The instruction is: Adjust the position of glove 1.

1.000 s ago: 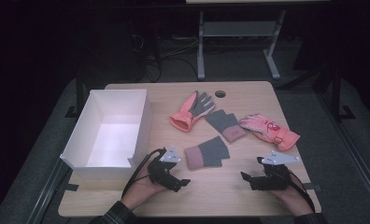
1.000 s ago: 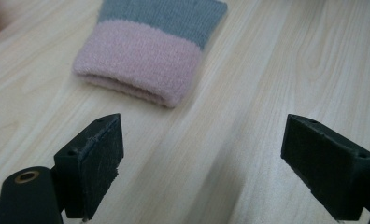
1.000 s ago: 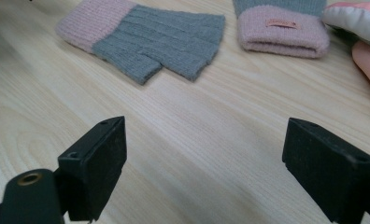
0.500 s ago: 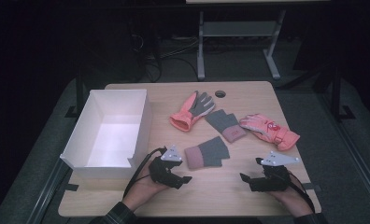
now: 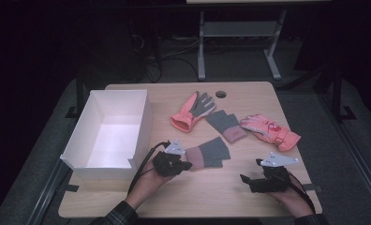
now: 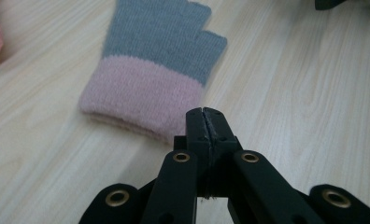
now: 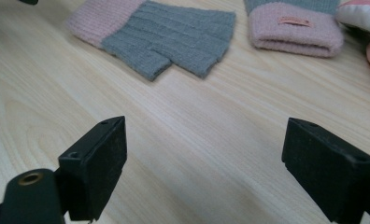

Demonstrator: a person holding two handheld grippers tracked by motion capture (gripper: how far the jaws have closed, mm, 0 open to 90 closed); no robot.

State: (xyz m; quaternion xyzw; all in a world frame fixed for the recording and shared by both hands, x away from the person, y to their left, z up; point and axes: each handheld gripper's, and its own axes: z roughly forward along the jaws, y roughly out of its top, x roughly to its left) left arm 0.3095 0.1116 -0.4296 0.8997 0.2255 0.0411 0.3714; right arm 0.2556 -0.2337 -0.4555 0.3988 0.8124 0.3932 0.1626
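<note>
A fingerless knit glove (image 5: 211, 154) (image 6: 150, 70), grey with a pink cuff, lies flat on the wooden table. My left gripper (image 5: 187, 165) (image 6: 204, 114) sits at the cuff's near corner. Its jaws have just been closing and now meet, shut, and I see no fabric between them. My right gripper (image 5: 243, 179) (image 7: 204, 154) rests low at the table's front right, wide open over bare wood. It faces the same glove (image 7: 174, 32) and its twin (image 7: 293, 23).
A white open box (image 5: 141, 126) stands at the left. A coral and grey glove (image 5: 193, 110), the twin fingerless glove (image 5: 226, 125) and a pink padded glove (image 5: 270, 132) lie farther back. A cable hole (image 5: 220, 94) is near the far edge.
The left gripper has edged slightly toward the glove's cuff and its jaws have come together. The right hand has stayed put.
</note>
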